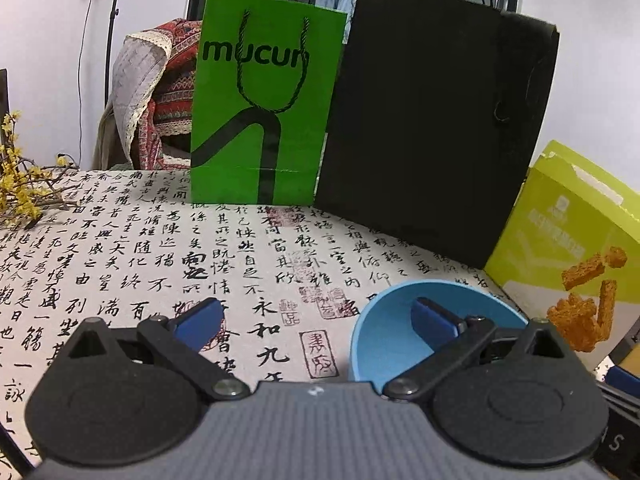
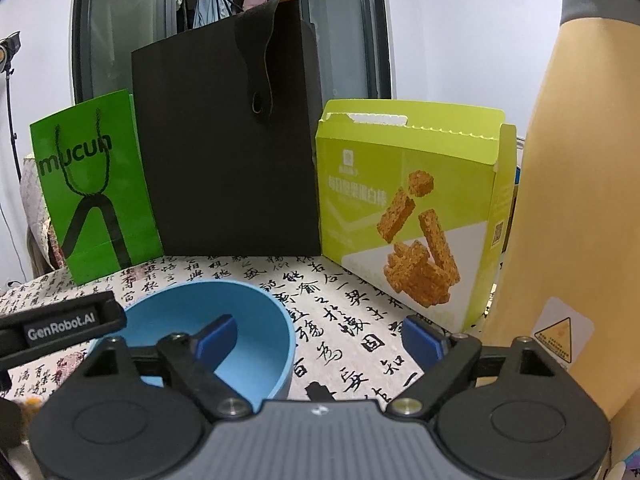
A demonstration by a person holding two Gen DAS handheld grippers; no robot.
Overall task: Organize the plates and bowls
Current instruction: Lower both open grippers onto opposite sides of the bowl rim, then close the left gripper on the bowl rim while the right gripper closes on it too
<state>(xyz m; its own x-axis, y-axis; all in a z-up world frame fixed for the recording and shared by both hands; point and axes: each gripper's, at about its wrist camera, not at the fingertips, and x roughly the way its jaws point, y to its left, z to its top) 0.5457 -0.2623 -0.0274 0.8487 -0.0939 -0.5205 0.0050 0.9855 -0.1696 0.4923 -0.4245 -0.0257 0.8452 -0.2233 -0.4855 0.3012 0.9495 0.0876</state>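
Observation:
A light blue bowl (image 1: 384, 344) stands upright on the calligraphy tablecloth (image 1: 160, 248). In the left wrist view my left gripper (image 1: 316, 320) is open. Its right fingertip (image 1: 434, 320) reaches over the bowl's inside and its left one is outside, so the bowl's left wall lies between the jaws with clear gaps. In the right wrist view the same bowl (image 2: 256, 320) sits at lower left. My right gripper (image 2: 320, 342) is open, its left fingertip (image 2: 218, 340) inside the bowl and the right fingertip out over the cloth. Neither gripper's pads press on the bowl. No plates are in view.
Behind the bowl stand a green paper bag (image 1: 260, 120), a black paper bag (image 1: 432, 128) and a yellow-green snack box (image 2: 404, 208). A tall tan object (image 2: 576, 208) rises at the right. Yellow flowers (image 1: 20, 184) lie at the far left. The left gripper's black body (image 2: 60, 326) is beside the bowl.

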